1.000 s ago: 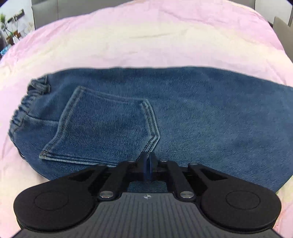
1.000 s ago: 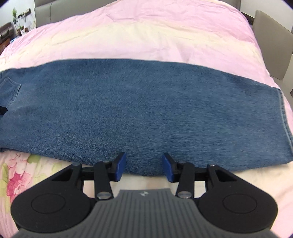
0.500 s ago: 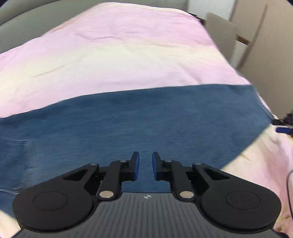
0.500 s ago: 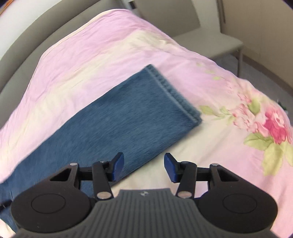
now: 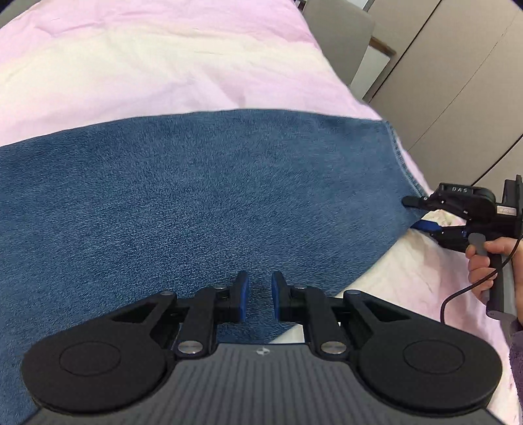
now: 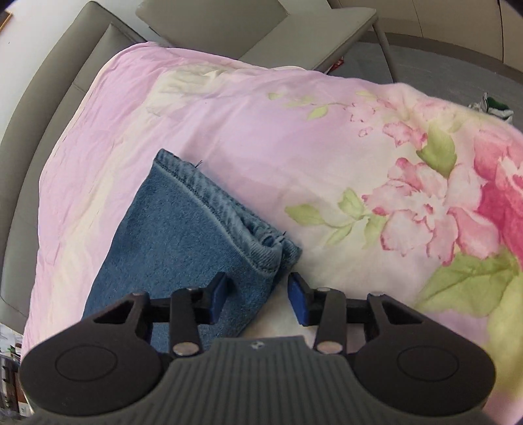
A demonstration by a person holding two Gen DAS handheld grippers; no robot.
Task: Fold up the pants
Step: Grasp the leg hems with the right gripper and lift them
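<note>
Blue denim pants [image 5: 202,202] lie flat on the pink bedspread, folded lengthwise, leg hems to the right. My left gripper [image 5: 259,299] is open, just above the near edge of the leg, holding nothing. My right gripper [image 6: 258,294] is open, its jaws straddling the near corner of the leg hem [image 6: 228,215]. In the left wrist view the right gripper [image 5: 415,212] shows at the hem corner, one finger above the cloth and one below. The waistband is out of view.
The floral pink and cream bedspread [image 6: 359,170] covers the bed. A grey headboard [image 6: 59,85] and a grey chair [image 6: 261,26] stand beyond it. Beige cupboard doors [image 5: 457,81] are at the right. The bed's edge falls away at right.
Both grippers moved right along the pants, from the waist and mid-leg to the hem end. The left gripper went from shut to open. The right gripper now straddles the hem corner.
</note>
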